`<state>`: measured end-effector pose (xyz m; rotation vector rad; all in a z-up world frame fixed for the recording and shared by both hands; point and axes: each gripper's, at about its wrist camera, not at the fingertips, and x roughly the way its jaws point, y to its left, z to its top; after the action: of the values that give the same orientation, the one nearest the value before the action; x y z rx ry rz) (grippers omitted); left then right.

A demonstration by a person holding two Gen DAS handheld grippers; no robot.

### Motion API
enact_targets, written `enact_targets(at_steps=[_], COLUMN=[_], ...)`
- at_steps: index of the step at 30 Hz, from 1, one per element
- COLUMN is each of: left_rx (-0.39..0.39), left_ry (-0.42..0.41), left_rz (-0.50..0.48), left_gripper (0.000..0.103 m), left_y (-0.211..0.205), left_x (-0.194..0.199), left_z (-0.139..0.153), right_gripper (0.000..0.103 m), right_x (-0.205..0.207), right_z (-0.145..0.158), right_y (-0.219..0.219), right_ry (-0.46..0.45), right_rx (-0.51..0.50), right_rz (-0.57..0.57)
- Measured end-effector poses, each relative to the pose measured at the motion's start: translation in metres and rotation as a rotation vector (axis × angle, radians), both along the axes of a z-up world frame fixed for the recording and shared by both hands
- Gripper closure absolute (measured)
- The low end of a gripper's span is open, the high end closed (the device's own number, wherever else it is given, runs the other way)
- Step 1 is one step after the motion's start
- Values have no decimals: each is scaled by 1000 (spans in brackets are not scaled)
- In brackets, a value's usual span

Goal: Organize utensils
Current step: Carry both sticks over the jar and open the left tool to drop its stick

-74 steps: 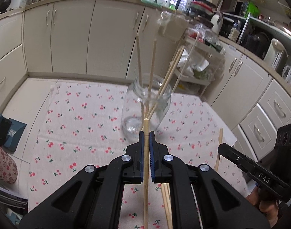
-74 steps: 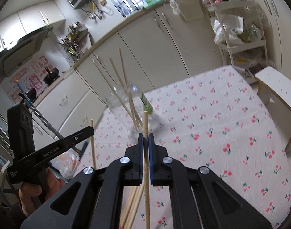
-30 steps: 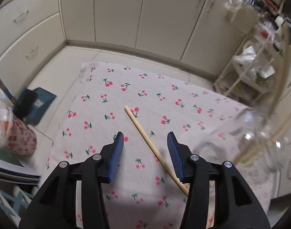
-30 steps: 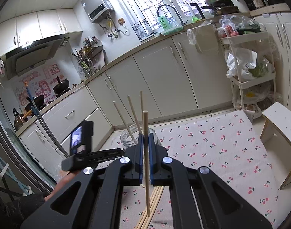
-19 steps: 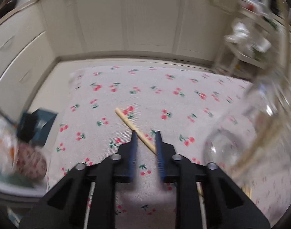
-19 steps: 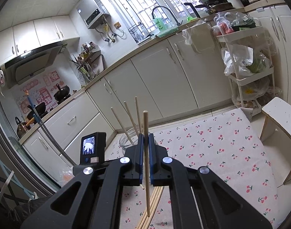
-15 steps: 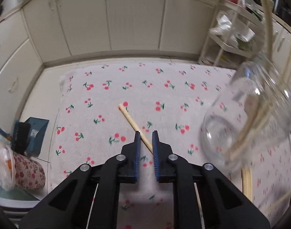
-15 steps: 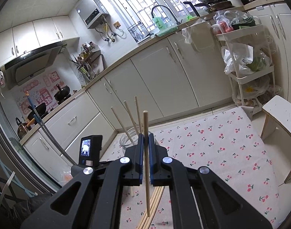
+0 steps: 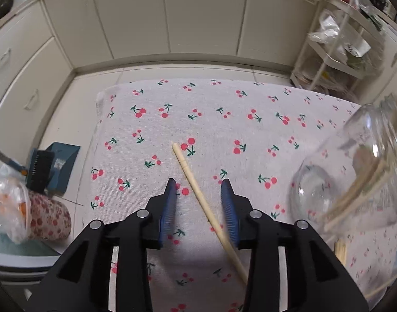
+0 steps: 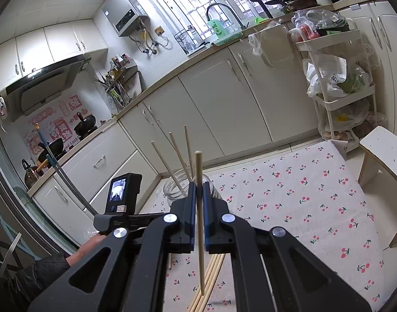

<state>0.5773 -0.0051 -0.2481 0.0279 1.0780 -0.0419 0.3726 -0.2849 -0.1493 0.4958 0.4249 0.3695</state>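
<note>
Left wrist: left gripper (image 9: 198,202) jaws opening, straddling 1 loose chopstick (image 9: 198,195) lying diagonal mid cherry-print cloth (image 9: 211,119), pads not touching. Glass jar (image 9: 354,171) near cloth's right edge, several sticks already in. Right wrist: right gripper (image 10: 198,202) clamped on 1 upright chopstick (image 10: 199,208), pale, slim. More chopsticks (image 10: 211,280) flat near cloth's near edge, so approx. halfway.

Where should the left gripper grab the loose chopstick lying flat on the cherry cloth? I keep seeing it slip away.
Grip the chopstick mid-shaft from straight above. It lies flat and diagonal, passing between the opening jaws of the left gripper; rolling the wrist to set the pads square across its thin shaft would likely help.
</note>
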Motion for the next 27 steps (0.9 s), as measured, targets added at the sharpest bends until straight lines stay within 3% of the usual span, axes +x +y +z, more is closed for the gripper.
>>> enact_targets(at_steps=[1,2,3,8,10,14,18,23,27], left_rx=[11,4,-16,-108,-188,-274,-378,-491,-527], left_ry=[-15,-25,-31,-103,-181,-354,-579,-789,-883], left_rz=[-1,-3,-7,-26,-35,-48,-51,-25,33], left_gripper=[80,96,98,99,99,99,99,99,99], left_y=[-2,-5,-6,-1,7,15,19,-3,-23], left_x=[-1,-4,-6,-32,-52,-92,-126,-132,-115], left_z=[0,0,0,9,21,55,103,147,159], right_gripper=[97,97,97,97,97,97,97,97,97], right_x=[0,0,0,-1,-2,-1,-2,-7,-7], right_z=[0,0,-1,-2,-2,-2,0,3,3], right_y=[0,0,-1,-4,-4,-4,-3,-3,-6], right_ry=[0,1,1,-4,-7,-5,-14,-51,-56], right_rx=[0,1,1,6,6,1,-8,-35,-46], right_rz=[0,0,-1,-13,-18,-18,-31,-80,-100])
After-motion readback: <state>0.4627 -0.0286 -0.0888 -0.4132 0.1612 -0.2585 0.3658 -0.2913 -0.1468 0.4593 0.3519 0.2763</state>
